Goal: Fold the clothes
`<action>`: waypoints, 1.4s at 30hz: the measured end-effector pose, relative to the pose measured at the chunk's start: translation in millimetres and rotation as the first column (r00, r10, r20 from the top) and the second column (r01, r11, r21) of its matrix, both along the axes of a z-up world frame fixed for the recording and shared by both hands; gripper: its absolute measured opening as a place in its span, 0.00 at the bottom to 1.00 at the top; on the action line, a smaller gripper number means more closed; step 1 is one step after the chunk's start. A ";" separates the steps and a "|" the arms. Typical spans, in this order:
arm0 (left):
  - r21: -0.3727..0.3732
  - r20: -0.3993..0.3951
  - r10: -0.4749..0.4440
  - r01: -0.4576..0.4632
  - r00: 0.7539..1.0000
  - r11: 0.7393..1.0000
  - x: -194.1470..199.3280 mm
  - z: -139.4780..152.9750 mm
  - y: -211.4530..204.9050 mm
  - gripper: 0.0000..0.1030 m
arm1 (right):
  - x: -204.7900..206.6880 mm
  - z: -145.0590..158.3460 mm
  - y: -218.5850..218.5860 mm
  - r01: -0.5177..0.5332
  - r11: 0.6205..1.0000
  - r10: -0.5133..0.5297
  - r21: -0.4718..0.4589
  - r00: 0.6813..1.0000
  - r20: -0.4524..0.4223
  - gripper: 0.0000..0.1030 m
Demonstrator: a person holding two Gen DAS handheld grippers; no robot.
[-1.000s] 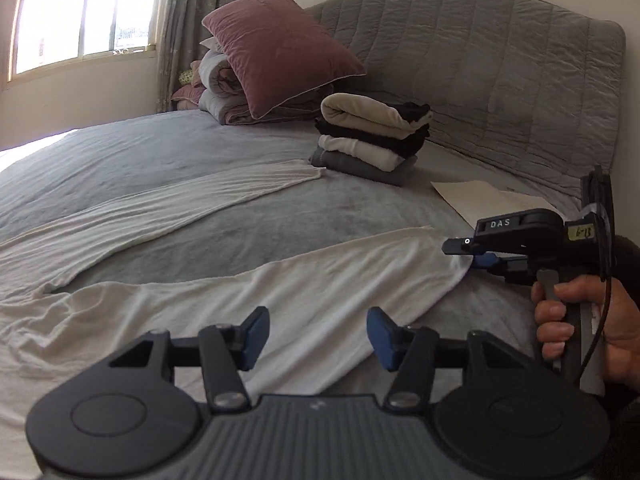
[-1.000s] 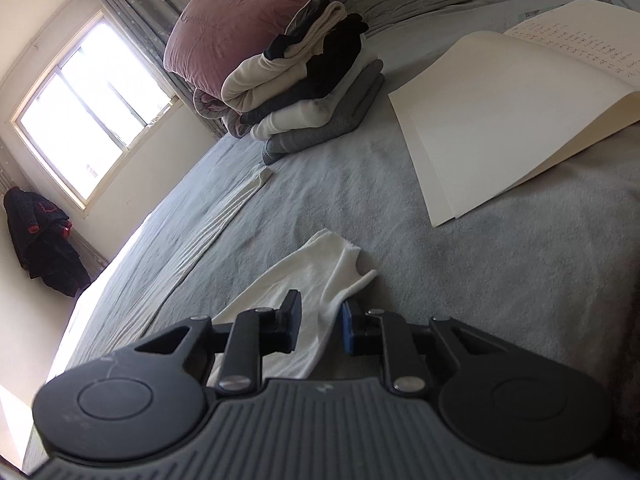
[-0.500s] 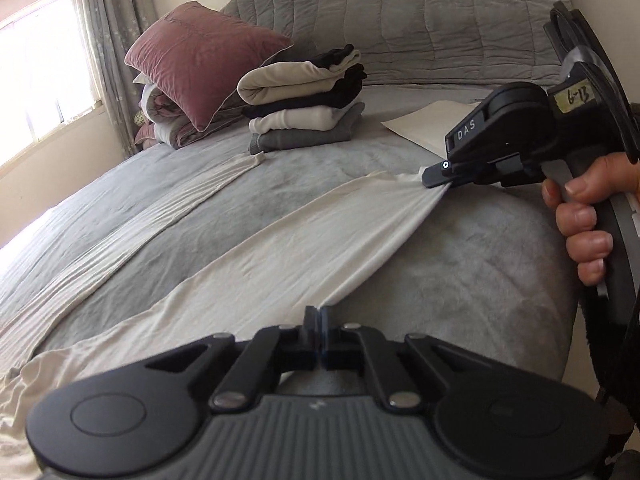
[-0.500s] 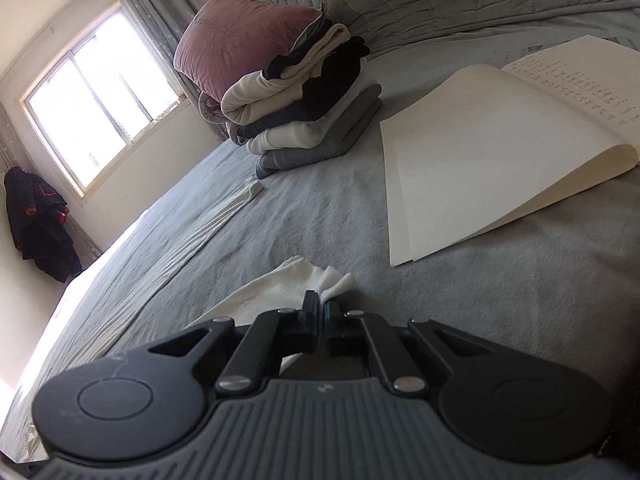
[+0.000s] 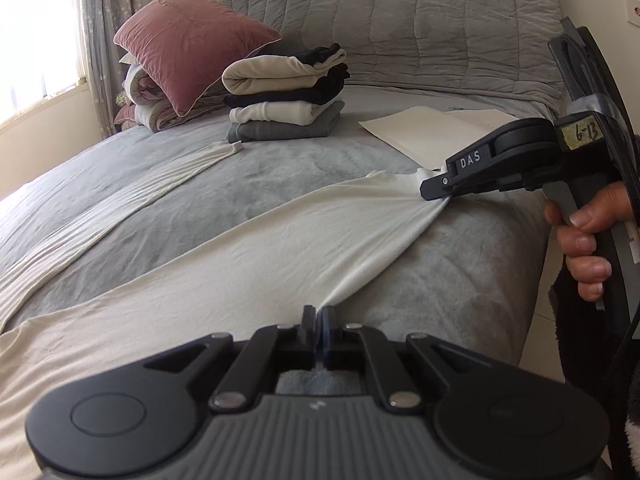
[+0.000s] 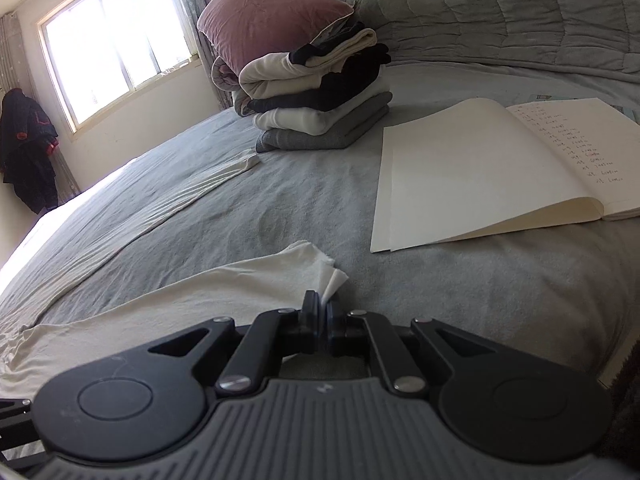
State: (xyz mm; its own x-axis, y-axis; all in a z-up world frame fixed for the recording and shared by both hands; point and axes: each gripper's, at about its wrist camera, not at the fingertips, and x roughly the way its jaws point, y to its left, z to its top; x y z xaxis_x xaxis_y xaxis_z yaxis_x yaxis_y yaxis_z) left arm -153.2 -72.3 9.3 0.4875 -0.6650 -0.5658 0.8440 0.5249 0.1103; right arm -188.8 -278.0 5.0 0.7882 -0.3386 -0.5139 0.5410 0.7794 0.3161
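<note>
I held the left tongs (image 5: 319, 322) low at 6 o'clock in the left view. They were clamped on the near edge of the cream garment (image 5: 248, 264), and the jaws were opening a very little with the cloth still between the pads. The right tongs (image 5: 434, 192) came in from 3 o'clock in that view, with a hand (image 5: 584, 236) on the handle. They pinched the end of the same garment, so the cloth stretched in a band from 6 o'clock to 3 o'clock.

In the right view, the right tongs (image 6: 321, 312) stood at 6 o'clock. A small white corner of the garment (image 6: 256, 280) stuck out above the pads, and these jaws were also opening slightly around it. The garment lay on the grey bed (image 5: 280, 184), and its other long part ran away toward 9 o'clock.

A stack of folded clothes (image 5: 286, 96) sat at 12 o'clock in the left view, just beside a pink pillow (image 5: 192, 40) at 11 o'clock. An open notebook (image 6: 492, 168) lay at 2 o'clock in the right view, well apart from the tongs. The window (image 6: 116, 44) was at 10 o'clock there.
</note>
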 end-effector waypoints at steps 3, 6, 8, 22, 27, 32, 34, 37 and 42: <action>-0.008 0.013 0.016 -0.016 1.000 1.000 5.0 10.3 5.3 0.07 | 0.7 11.5 -4.3 0.004 1.000 -0.004 -0.029 1.000 0.006 0.19; -0.009 0.037 0.057 -0.056 0.998 0.998 14.1 20.2 10.4 0.08 | 7.3 22.2 -8.4 -0.021 0.998 0.021 -0.062 1.000 0.003 0.45; -0.006 0.032 0.106 -0.106 0.994 0.994 26.5 23.4 16.2 0.09 | 17.4 27.2 -9.6 -0.060 0.994 0.059 -0.090 0.998 -0.016 0.45; -0.050 -0.093 0.636 -0.641 0.766 0.766 171.3 23.3 136.7 0.06 | 64.1 -8.8 2.0 -0.223 0.933 0.172 -0.283 0.965 -0.196 0.21; -0.014 -0.110 0.696 -0.701 0.710 0.713 196.1 8.5 151.0 0.05 | 60.4 -8.7 8.8 -0.218 0.917 0.158 -0.335 0.968 -0.197 0.02; -0.017 -0.095 0.707 -0.711 0.701 0.703 197.1 -2.0 152.7 0.05 | 56.0 -5.3 -0.2 -0.164 0.926 0.100 -0.341 0.975 -0.197 0.01; -0.018 -0.081 0.709 -0.712 0.701 0.702 195.4 -1.9 152.1 0.05 | 57.1 -7.5 -3.6 -0.160 0.930 0.097 -0.330 0.975 -0.200 0.01; -0.026 -0.072 0.713 -0.716 0.698 0.698 194.1 -0.9 153.0 0.06 | 57.8 -8.9 0.6 -0.164 0.919 0.094 -0.358 0.974 -0.205 0.01; -0.095 -0.136 0.720 -0.732 0.681 0.674 185.4 15.9 167.9 0.06 | 51.3 0.4 2.6 -0.166 0.916 0.104 -0.366 0.977 -0.185 0.01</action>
